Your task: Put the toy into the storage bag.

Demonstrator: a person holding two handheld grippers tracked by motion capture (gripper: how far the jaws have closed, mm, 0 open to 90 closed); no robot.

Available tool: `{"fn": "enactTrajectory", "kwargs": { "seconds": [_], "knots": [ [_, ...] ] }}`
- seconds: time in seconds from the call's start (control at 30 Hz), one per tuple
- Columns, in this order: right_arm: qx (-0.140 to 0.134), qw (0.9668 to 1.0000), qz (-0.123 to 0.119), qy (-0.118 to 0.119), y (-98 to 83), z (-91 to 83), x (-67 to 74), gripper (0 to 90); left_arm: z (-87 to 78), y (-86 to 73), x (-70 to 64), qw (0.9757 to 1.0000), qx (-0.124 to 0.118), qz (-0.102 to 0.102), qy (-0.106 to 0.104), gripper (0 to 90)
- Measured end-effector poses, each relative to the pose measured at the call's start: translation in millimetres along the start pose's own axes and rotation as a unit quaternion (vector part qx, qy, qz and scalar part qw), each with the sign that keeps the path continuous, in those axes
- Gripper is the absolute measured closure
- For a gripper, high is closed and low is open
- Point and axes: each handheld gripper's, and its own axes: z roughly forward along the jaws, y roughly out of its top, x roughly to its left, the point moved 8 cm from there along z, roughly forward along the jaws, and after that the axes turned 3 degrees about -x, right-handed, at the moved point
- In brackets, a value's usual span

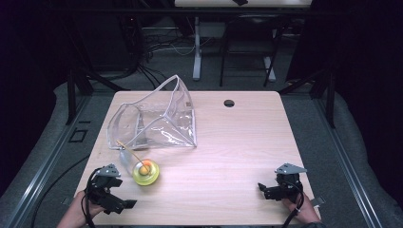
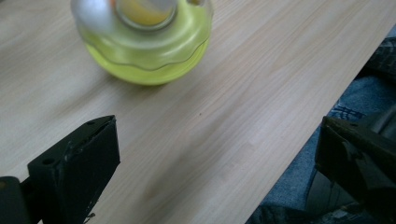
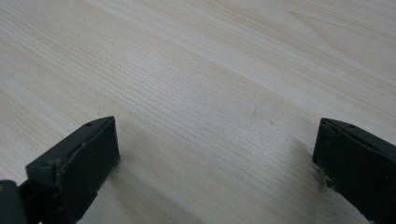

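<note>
A yellow-green toy (image 1: 146, 172) with a clear top and an orange ball inside sits in the lower left of the high view, on the pale wooden table (image 1: 228, 152). No brand, label or writing can be read on the toy or on anything else here. A thin stick leans out of the toy toward the upper left, and a clear plastic bag (image 1: 154, 118) stands open just behind it, in the upper left part of the tabletop.

The left gripper (image 1: 116, 202) rests at the lower left corner of the frame, near the toy but apart from it, its jaws released and spread wide with nothing between them. In the left gripper view the toy (image 2: 144, 42) fills the upper left, beyond the jaws, and the table edge runs down the right side.

The right gripper (image 1: 266, 190) lies at the lower right of the high view, well apart from the toy, also released. In the right gripper view its jaws stand wide over bare wood (image 3: 210, 93).
</note>
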Motion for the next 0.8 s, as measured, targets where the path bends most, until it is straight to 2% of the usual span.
{"fn": "enactTrajectory", "kwargs": {
  "seconds": [0.17,0.33,0.53,0.8],
  "knots": [
    [0.000,1.0000,0.000,0.000,0.0,0.0,0.0,0.0,1.2,8.5,-7.6,0.9999,0.001,0.014,-0.007,0.0],
    [-0.001,1.0000,0.003,-0.001,0.0,0.1,0.3,0.0,2.2,16.0,-7.3,0.9997,0.003,0.021,-0.008,0.1],
    [-0.001,1.0000,0.003,-0.001,-0.1,0.0,0.4,0.0,-3.3,30.3,-10.4,0.9995,-0.008,0.029,-0.010,0.1],
    [-0.003,1.0000,0.003,-0.001,0.0,0.3,0.3,0.0,-2.0,46.1,-17.1,0.9988,-0.005,0.047,-0.010,0.1]
  ]
}}
